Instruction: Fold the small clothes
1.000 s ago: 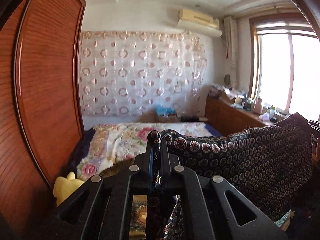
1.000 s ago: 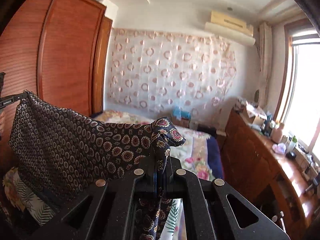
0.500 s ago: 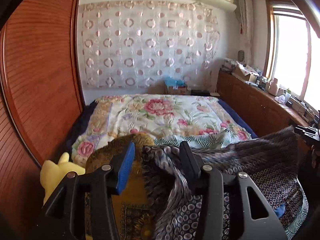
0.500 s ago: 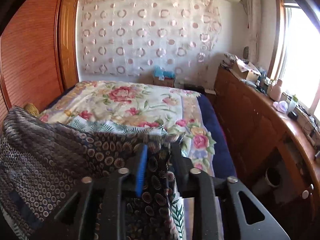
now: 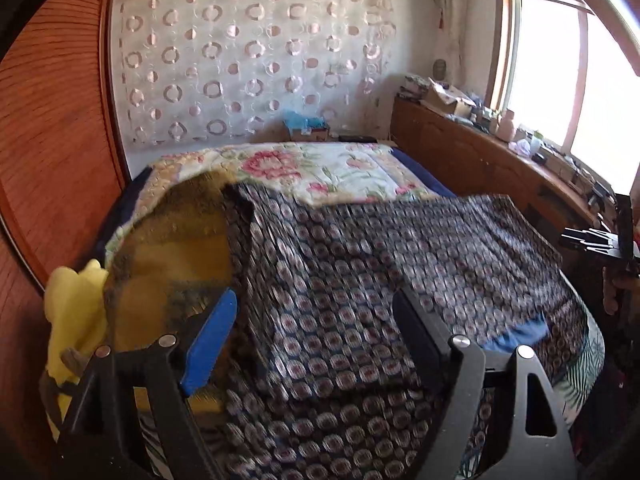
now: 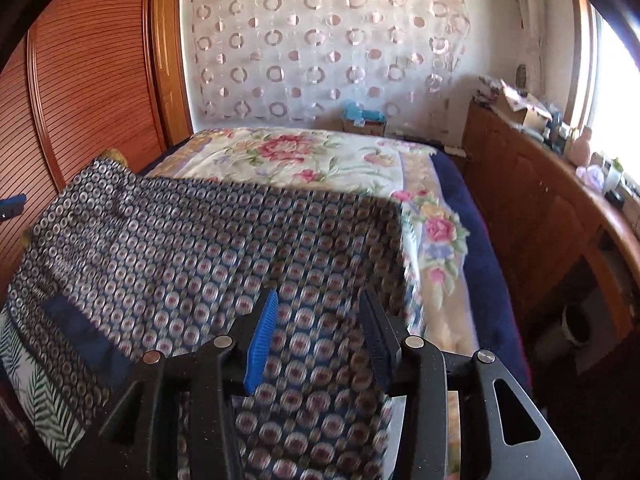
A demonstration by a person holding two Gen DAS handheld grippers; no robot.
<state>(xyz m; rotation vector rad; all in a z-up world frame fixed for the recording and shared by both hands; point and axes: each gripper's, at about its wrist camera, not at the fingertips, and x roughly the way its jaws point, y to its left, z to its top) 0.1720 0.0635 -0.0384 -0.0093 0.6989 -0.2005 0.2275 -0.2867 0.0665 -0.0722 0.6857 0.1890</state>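
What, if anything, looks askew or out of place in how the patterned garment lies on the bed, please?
The patterned garment lies spread on the bed, but crookedly: its far left corner rides up over the mustard cushion instead of lying flat. Both the left gripper and right gripper have just been opening and pinch nothing.

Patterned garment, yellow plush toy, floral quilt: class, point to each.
patterned garment (image 6: 192,248), right wrist view, middle of the spread cloth
yellow plush toy (image 5: 74,312), left wrist view, its body
floral quilt (image 6: 304,156), right wrist view, bare flowered top
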